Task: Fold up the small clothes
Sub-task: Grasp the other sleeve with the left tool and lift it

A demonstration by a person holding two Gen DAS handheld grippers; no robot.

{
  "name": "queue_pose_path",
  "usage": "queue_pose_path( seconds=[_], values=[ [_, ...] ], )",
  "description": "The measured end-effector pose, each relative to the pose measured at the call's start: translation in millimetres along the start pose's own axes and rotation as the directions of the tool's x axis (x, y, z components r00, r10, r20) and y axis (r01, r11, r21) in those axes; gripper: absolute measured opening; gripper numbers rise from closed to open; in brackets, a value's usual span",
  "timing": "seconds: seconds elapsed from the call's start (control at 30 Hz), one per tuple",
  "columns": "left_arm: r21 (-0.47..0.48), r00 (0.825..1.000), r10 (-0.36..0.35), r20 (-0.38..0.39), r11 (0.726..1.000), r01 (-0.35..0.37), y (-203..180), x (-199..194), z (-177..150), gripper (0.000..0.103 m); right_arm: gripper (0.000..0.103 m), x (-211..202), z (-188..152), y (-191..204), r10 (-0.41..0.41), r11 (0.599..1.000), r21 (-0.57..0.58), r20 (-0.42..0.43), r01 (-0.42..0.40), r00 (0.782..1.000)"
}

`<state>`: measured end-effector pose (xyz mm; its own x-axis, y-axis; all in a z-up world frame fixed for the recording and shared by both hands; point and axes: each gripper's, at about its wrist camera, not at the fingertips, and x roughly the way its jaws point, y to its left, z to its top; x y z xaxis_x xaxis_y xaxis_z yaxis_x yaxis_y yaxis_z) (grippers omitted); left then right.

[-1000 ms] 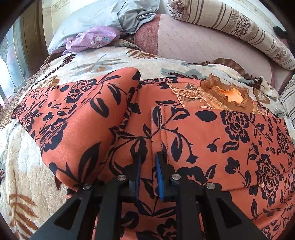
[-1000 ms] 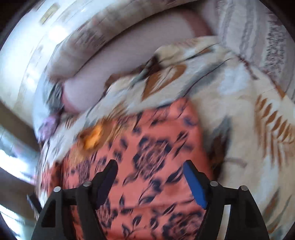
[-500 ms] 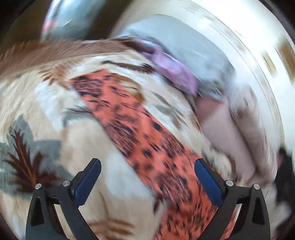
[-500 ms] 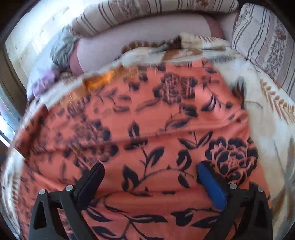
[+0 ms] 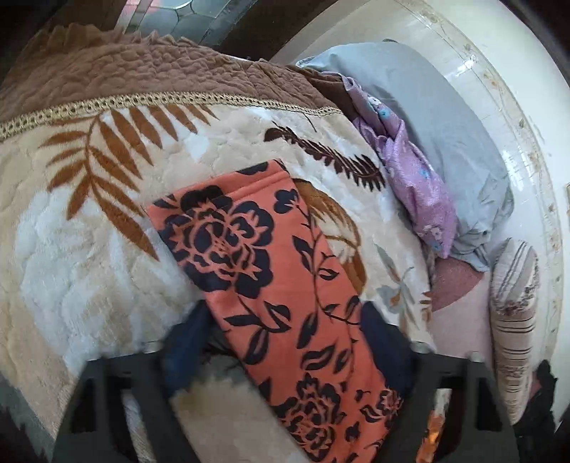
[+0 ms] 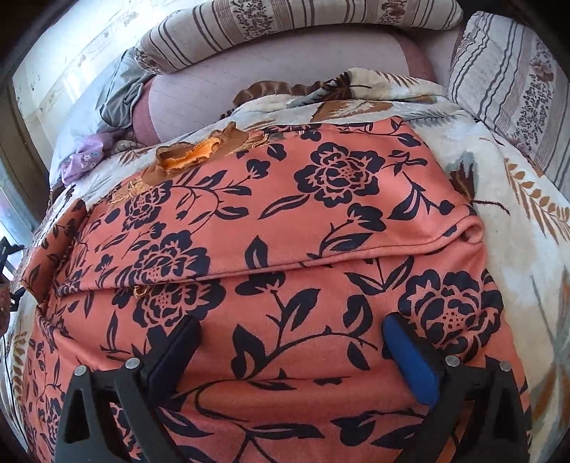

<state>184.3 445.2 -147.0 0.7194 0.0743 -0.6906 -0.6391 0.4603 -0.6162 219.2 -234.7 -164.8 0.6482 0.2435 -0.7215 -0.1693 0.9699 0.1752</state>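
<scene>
An orange garment with black flowers lies spread on a leaf-patterned bed blanket, with one part folded over across its middle. Its embroidered neckline faces the far side. My right gripper is open, low over the near part of the garment, and holds nothing. In the left wrist view a sleeve of the garment runs out over the blanket. My left gripper is open, its jaws on either side of the sleeve, and holds nothing.
Striped pillows and a pink cushion line the far side of the bed. A grey cloth and a purple flowered cloth lie bunched by the wall. The blanket's brown border marks the bed edge.
My left gripper let go of the garment, opened wide and swung left to the sleeve. My right gripper stayed open and settled low over the garment's near part.
</scene>
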Motion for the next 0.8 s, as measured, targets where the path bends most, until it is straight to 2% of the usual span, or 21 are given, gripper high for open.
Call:
queue_pose_path(
  seconds=[0.03,0.1,0.13,0.2,0.23,0.27,0.33,0.43,0.5,0.57,0.63,0.7,0.77,0.8],
  values=[
    [0.012,0.998,0.063,-0.025,0.998,-0.063,3,6,4,0.008,0.103,1,1,0,0.002,1.0,0.002,0.0,-0.002,1.0],
    [-0.034,0.997,0.04,-0.064,0.999,-0.042,14,11,13,0.006,0.103,0,4,-1,0.007,1.0,0.006,0.002,-0.007,1.0],
    [-0.026,0.996,0.051,-0.069,0.998,-0.053,11,7,16,0.005,0.103,0,5,-2,0.012,1.0,0.01,0.003,-0.012,1.0],
    [0.064,0.997,0.08,-0.015,0.995,-0.079,-13,-11,14,0.005,0.103,0,7,-3,0.021,1.0,0.016,0.006,-0.021,1.0],
    [0.134,0.997,0.066,0.026,0.989,-0.069,-34,-26,9,0.005,0.103,-1,6,-3,0.024,1.0,0.018,0.009,-0.025,1.0],
    [0.2,0.997,0.04,0.061,0.978,-0.052,-55,-42,2,0.005,0.103,0,7,-3,0.028,0.999,0.021,0.01,-0.028,1.0],
    [0.345,0.991,-0.041,0.124,0.939,-0.005,-104,-78,-21,0.005,0.103,-1,7,-5,0.037,0.999,0.028,0.014,-0.037,0.999],
    [0.551,0.97,-0.186,0.158,0.832,0.07,-182,-126,-73,0.005,0.103,-2,6,-7,0.053,0.998,0.039,0.021,-0.054,0.998],
    [0.648,0.953,-0.275,0.129,0.751,0.129,-226,-148,-111,0.005,0.103,-3,6,-9,0.064,0.997,0.048,0.026,-0.065,0.998],
    [0.725,0.936,-0.348,0.058,0.659,0.2,-268,-163,-157,0.005,0.103,-4,6,-11,0.077,0.995,0.058,0.031,-0.078,0.997],
    [0.784,0.925,-0.379,-0.014,0.57,0.245,-301,-166,-205,0.005,0.103,-5,6,-14,0.092,0.993,0.069,0.038,-0.094,0.995],
    [0.822,0.921,-0.38,-0.081,0.497,0.277,-322,-159,-250,0.006,0.103,-6,6,-16,0.105,0.991,0.081,0.044,-0.109,0.993],
    [0.83,0.925,-0.343,-0.161,0.461,0.315,-335,-140,-293,0.007,0.103,-8,6,-18,0.121,0.988,0.092,0.051,-0.125,0.991],
    [0.834,0.927,-0.305,-0.219,0.435,0.34,-339,-125,-313,0.023,0.103,-8,6,-19,0.128,0.986,0.098,0.054,-0.133,0.99]
  ],
)
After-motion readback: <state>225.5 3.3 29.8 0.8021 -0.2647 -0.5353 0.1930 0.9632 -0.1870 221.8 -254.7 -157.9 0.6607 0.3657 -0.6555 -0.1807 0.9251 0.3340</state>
